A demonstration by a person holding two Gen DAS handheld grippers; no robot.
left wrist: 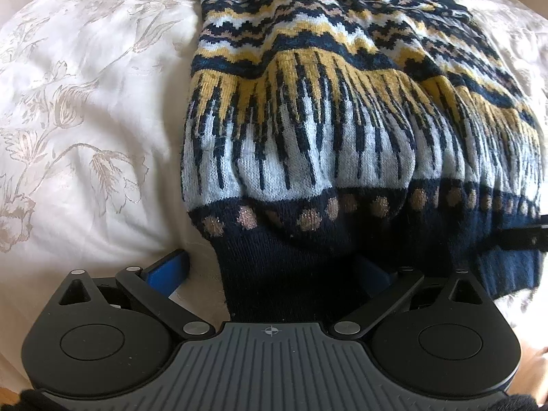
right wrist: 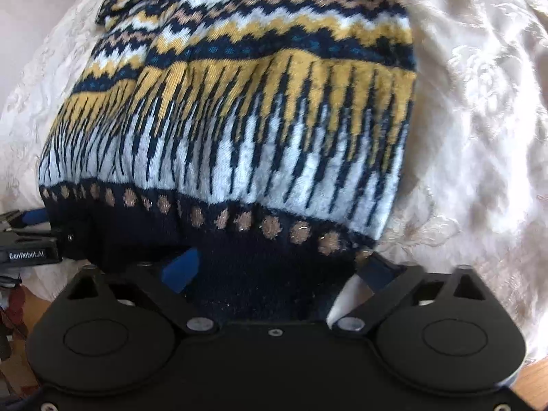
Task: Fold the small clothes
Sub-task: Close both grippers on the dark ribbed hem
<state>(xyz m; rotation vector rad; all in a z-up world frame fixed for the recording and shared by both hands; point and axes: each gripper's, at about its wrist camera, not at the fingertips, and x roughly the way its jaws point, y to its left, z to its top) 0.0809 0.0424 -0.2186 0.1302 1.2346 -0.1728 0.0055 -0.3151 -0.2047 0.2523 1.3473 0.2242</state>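
A knitted sweater (left wrist: 325, 109) in navy, yellow and pale blue lies on a white bedspread (left wrist: 85, 102). Its navy ribbed hem with tan dots faces both cameras. My left gripper (left wrist: 274, 274) is shut on the hem near the sweater's left corner; one blue finger (left wrist: 167, 270) shows beside the cloth, the other is hidden under it. My right gripper (right wrist: 274, 270) is shut on the hem of the sweater (right wrist: 257, 120) near its right corner, with a blue finger (right wrist: 181, 267) showing. The hem is lifted and bunched between the two grippers.
The bedspread (right wrist: 479, 137) with a pale floral pattern stretches out on both sides of the sweater. The left gripper's body (right wrist: 27, 246) shows at the left edge of the right wrist view. A wooden floor edge (right wrist: 534, 387) shows at the lower right.
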